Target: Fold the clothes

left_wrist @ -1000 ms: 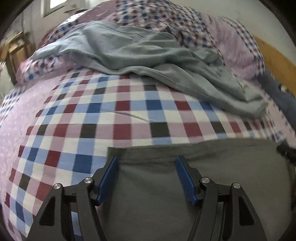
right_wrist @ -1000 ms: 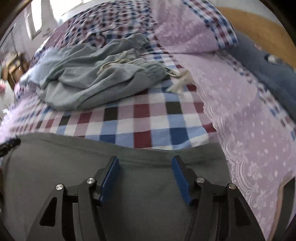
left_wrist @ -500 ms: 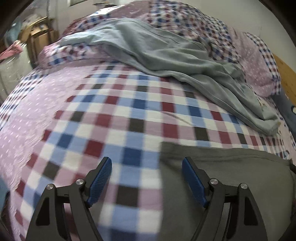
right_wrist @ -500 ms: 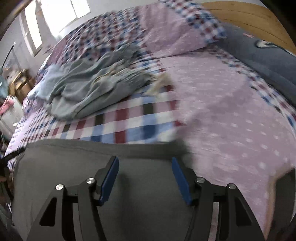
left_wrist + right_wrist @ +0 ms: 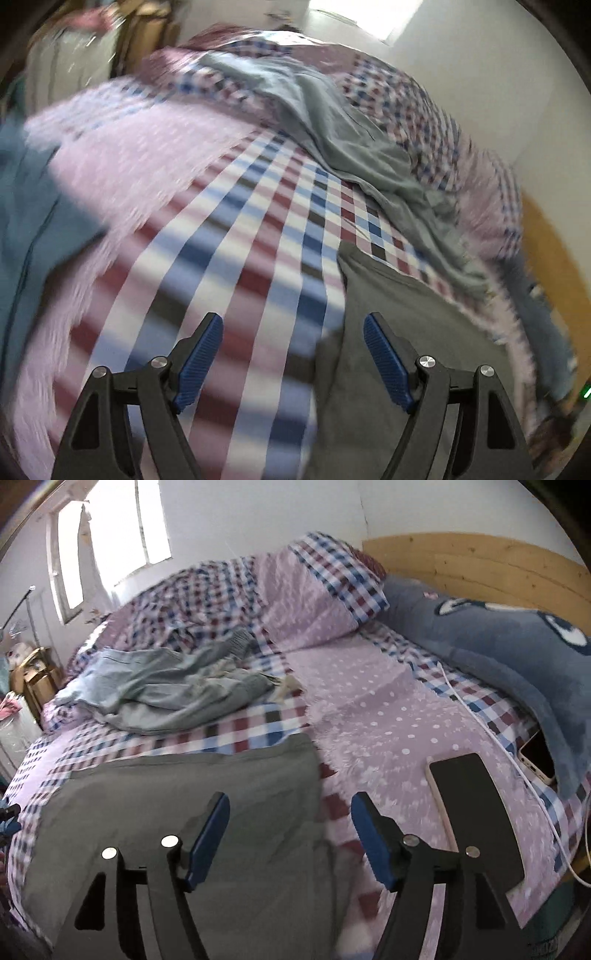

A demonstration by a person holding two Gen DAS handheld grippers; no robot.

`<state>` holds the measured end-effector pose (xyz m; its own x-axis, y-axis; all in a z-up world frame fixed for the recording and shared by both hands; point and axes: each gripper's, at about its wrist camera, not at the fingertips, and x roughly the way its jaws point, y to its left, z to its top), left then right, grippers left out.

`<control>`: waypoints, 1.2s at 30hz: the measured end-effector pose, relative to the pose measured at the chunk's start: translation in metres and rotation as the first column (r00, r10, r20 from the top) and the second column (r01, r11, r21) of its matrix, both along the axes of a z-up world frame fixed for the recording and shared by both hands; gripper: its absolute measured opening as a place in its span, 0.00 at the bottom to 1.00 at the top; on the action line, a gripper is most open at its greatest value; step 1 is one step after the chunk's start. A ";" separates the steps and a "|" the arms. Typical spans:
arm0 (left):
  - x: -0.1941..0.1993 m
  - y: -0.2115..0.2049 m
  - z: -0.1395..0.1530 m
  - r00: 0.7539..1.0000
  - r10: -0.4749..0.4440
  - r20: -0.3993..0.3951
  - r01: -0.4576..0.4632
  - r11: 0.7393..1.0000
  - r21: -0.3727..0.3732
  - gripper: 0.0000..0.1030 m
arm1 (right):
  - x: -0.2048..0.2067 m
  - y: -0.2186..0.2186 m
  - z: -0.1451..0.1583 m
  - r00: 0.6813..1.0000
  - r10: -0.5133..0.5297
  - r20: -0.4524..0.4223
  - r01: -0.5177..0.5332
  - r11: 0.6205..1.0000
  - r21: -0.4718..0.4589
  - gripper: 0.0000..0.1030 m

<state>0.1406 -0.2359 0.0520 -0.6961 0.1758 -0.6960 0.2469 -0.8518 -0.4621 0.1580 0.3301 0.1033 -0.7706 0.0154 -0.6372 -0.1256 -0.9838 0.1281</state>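
Both grippers hang with their blue pads spread apart and nothing between them: my left gripper point(image 5: 291, 363) sits at the bottom centre of its view, over the checked bedspread point(image 5: 258, 236), and my right gripper point(image 5: 290, 836) sits at the bottom centre of its own.

In the right view the dark grey garment point(image 5: 207, 794) lies flat and squared across the lower left of the frame; its right edge runs between my right pads. In the left view the same garment point(image 5: 399, 332) fills the lower right. It looks folded or nearly so, though I can't tell how many layers it has. A crumpled light grey-blue garment point(image 5: 166, 690) waits in the middle left of the right view, well apart from it.

To do this step well, I judge I should go next for a hem or waistband on the crumpled piece, take 1 layer only, and drag it onto open bedspread beside the grey one.

No container shows in either view. A phone point(image 5: 476, 812) lies on the cover at right; I'd steer around it.
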 end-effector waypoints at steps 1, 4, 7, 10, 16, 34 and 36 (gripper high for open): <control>0.012 -0.003 -0.002 1.000 0.006 0.003 -0.006 0.999 0.039 0.80 | 0.007 -0.005 0.004 1.000 0.001 -0.022 -0.001 1.000 0.014 0.70; 0.041 -0.001 0.000 1.000 0.004 0.001 -0.004 0.997 0.077 0.80 | 0.038 -0.007 0.024 0.990 -0.044 -0.135 0.047 0.999 0.025 0.71; 0.065 0.005 0.003 0.999 -0.019 -0.026 0.021 0.995 0.102 0.80 | 0.077 0.022 0.041 0.946 -0.192 -0.260 0.175 0.980 -0.090 0.78; 0.079 0.011 0.001 0.999 -0.045 -0.027 0.048 0.991 0.124 0.80 | 0.103 0.058 0.042 0.902 -0.349 -0.255 0.295 0.928 -0.229 0.78; 0.103 0.022 -0.010 0.995 -0.097 -0.016 0.098 0.976 0.197 0.80 | 0.120 0.082 0.034 0.880 -0.431 -0.201 0.345 0.870 -0.353 0.78; 0.151 0.024 -0.069 0.999 0.028 0.033 -0.041 0.836 0.547 0.81 | 0.098 -0.167 0.017 0.938 0.307 -0.163 -0.275 0.942 0.195 0.78; 0.147 0.028 -0.074 1.000 0.009 0.021 -0.019 0.819 0.573 0.81 | 0.101 -0.194 0.009 0.910 0.389 -0.145 -0.349 0.906 0.241 0.78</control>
